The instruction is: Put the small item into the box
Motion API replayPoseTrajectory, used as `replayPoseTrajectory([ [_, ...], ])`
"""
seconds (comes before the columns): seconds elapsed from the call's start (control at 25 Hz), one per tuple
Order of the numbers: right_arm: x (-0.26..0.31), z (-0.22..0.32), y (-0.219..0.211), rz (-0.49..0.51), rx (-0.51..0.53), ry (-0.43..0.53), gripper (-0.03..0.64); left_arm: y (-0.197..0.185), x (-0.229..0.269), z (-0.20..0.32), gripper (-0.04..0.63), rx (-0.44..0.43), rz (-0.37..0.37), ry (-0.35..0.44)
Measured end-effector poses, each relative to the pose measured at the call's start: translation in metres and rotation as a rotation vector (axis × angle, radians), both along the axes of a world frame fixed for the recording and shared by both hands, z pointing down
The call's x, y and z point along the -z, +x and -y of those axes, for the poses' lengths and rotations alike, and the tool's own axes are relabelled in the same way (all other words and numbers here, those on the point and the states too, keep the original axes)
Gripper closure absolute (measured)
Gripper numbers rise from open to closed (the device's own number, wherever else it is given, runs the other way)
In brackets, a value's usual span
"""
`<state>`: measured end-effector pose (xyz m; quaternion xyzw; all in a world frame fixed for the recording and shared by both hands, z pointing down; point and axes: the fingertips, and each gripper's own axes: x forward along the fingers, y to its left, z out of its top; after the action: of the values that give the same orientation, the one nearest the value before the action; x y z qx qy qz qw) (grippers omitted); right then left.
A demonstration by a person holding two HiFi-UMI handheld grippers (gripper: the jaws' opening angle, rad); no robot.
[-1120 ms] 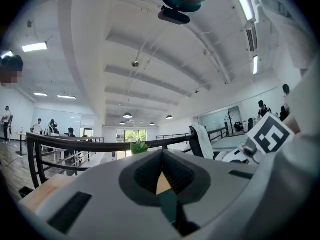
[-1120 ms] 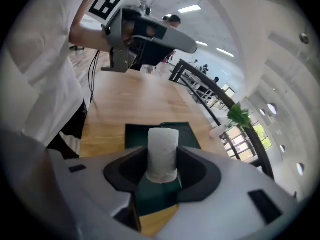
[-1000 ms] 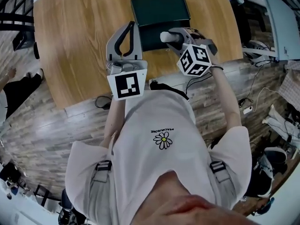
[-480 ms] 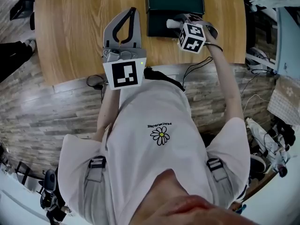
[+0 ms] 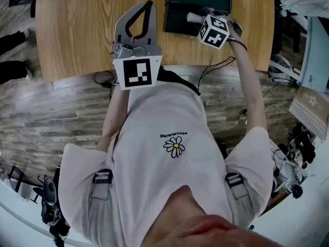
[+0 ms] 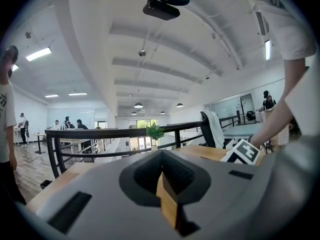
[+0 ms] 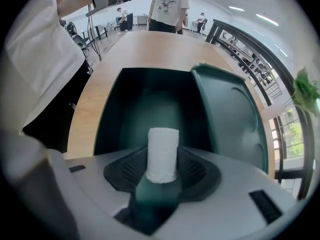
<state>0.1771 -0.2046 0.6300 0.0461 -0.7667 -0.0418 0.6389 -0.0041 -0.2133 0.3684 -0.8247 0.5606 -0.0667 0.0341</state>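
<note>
White and roll-shaped, the small item (image 7: 162, 151) is clenched between the pads of the right tool (image 7: 162, 176), which points steeply down over the open dark green box (image 7: 145, 101). Only the right gripper view looks into the box: its inside is bare, and its lid (image 7: 230, 114) stands tilted up along one side. Whether the item's far end touches the box floor cannot be told.

The head view shows what neither gripper view does: both tools at once over the wooden counter (image 5: 77, 30), with the box at the counter's far side and the left tool (image 5: 149, 6) beside it, well apart from the item. The left gripper view shows that tool's jaws closed together with nothing between them, only a thin slit of wood showing through. It looks level across the room at a black railing (image 6: 100, 132) and a small plant (image 6: 155, 131). It catches the right tool's marker cube (image 6: 243, 152), but not the box.
</note>
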Motion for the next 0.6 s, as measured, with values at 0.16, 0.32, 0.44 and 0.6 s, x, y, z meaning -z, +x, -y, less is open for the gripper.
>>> replayPoseTrajectory([
  [0.16, 0.001, 0.002, 0.001, 0.004, -0.006, 0.004, 0.431, -0.001, -0.001, 0.002, 0.580, 0.006, 0.007, -0.003],
  [0.32, 0.001, 0.002, 0.001, 0.011, -0.022, 0.023, 0.430, -0.003, -0.002, 0.000, 0.579, 0.007, 0.016, -0.006],
  [0.44, 0.005, 0.004, -0.001, 0.029, -0.058, 0.047, 0.402, -0.004, 0.000, -0.002, 0.580, 0.003, 0.010, -0.004],
  [0.6, 0.018, 0.001, -0.009, 0.077, -0.077, 0.058, 0.379, -0.004, 0.007, -0.005, 0.580, -0.001, 0.013, 0.012],
])
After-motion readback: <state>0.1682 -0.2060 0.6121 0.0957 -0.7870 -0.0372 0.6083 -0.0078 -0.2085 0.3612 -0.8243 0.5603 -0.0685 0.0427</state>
